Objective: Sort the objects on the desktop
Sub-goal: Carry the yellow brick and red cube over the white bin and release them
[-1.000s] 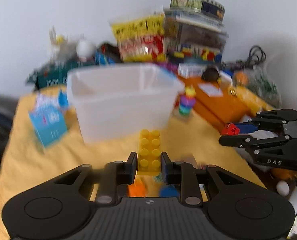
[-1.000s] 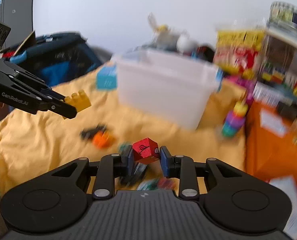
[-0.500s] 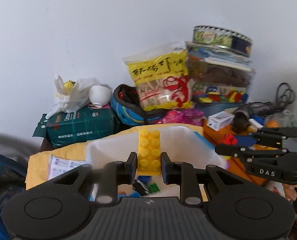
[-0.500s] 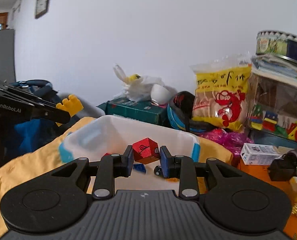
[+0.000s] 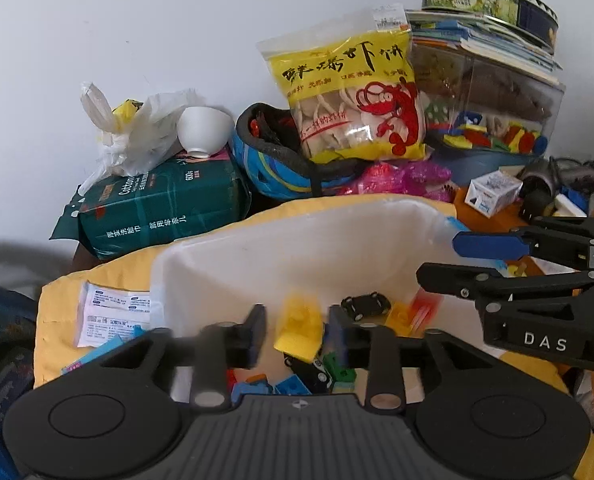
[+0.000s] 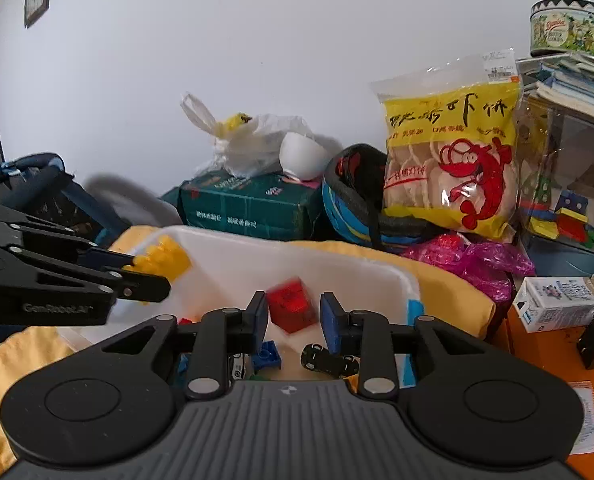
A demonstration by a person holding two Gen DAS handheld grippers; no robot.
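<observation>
My left gripper [image 5: 297, 330] is open over the white plastic bin [image 5: 257, 252]; the yellow brick [image 5: 299, 330] is blurred between its spread fingers, loose and dropping. My right gripper [image 6: 293, 316] is open too, and the red cube [image 6: 291, 308] is blurred in the gap, falling into the bin [image 6: 381, 276]. The right gripper shows in the left wrist view [image 5: 437, 258], the left gripper in the right wrist view [image 6: 145, 270] with the yellow brick [image 6: 163, 258]. Toy cars [image 5: 365, 304] and bricks [image 6: 267, 354] lie in the bin.
The bin sits on a yellow cloth [image 5: 57, 308]. Behind it: a green tissue pack [image 5: 161, 208], a white bowl [image 5: 205, 130], a helmet [image 5: 273, 160], a shrimp-cracker bag [image 5: 353, 100], a clear box of blocks [image 5: 493, 120]. A small white carton [image 6: 557, 304] stands on the orange surface at right.
Both grippers have opened over the bin. The yellow brick and the red cube, held half a second ago, are now loose and falling.
</observation>
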